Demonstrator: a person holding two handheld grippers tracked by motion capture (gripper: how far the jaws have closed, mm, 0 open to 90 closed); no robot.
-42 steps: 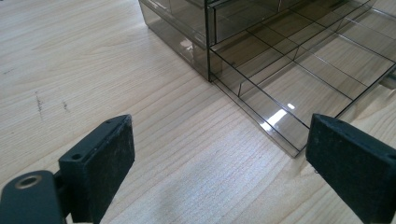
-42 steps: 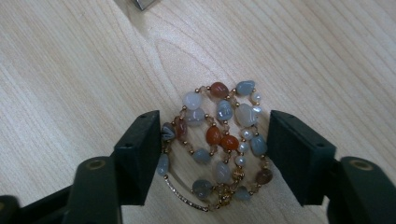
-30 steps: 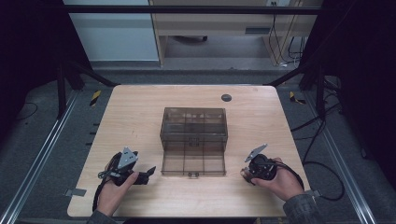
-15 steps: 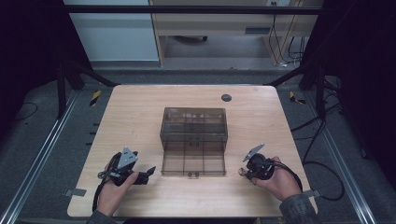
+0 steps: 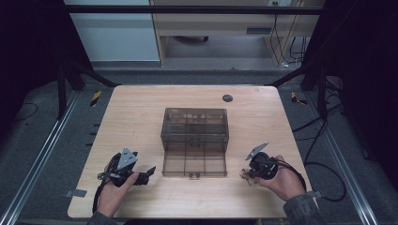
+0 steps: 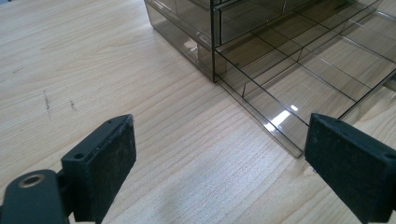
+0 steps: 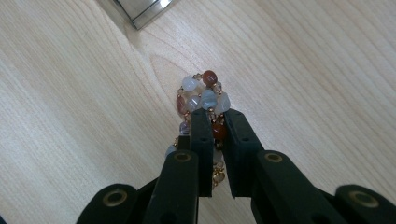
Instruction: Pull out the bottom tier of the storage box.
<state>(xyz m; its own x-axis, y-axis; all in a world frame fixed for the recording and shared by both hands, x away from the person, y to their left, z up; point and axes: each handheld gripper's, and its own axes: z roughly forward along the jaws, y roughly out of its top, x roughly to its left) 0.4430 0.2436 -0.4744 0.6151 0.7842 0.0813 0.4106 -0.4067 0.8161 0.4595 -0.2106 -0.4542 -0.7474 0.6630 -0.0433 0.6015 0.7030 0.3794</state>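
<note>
A smoky transparent drawer box (image 5: 195, 123) stands in the middle of the wooden table, its bottom drawer (image 5: 194, 164) pulled out toward the person; the compartments I can see hold nothing. My right gripper (image 7: 215, 119) is shut on a bracelet (image 7: 204, 94) of white, pale blue and rust beads that rests on the wood right of the drawer (image 7: 140, 11). From above, the right gripper (image 5: 248, 170) sits just right of the drawer front. My left gripper (image 6: 219, 144) is open wide and low over the table, facing the drawer's near left corner (image 6: 280, 100). The left gripper (image 5: 149, 172) lies left of the drawer.
A small black round disc (image 5: 227, 98) sits near the table's far edge. Bare wood (image 5: 136, 122) lies left of the box and more to its right. The table's front edge (image 5: 187, 216) is close behind both hands. Cables trail off to the right.
</note>
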